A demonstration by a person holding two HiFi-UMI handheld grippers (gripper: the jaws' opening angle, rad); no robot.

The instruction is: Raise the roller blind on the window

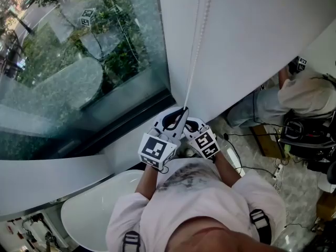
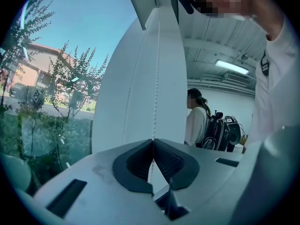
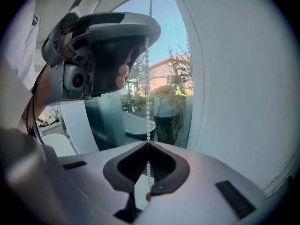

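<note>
You are squeezing the left gripper (image 2: 152, 140) shut on the chain (image 2: 156, 78). Its dark pads (image 2: 136, 163) are meeting at the tips, with the beads caught between them. You are squeezing the right gripper (image 3: 148, 143) shut on the chain too, close to the left one. Both are sitting low, in front of your chest, near the bottom edge of the window (image 1: 79, 62).

I think you are holding them close together so you can pull with both hands and the thin chain cannot slip away.

The pads are looking ribbed and rubbery, good for gripping. The gripper shells are smooth, pale and rounded. The chain is a string of tiny round white beads, likely plastic, and it is running straight up along the left edge of the blind (image 1: 252, 35).

The blind is a plain, smooth white sheet. It is hanging down over the right side of the window, so it is not raised yet. The glass on the left is shiny, with green trees showing through it.
</note>
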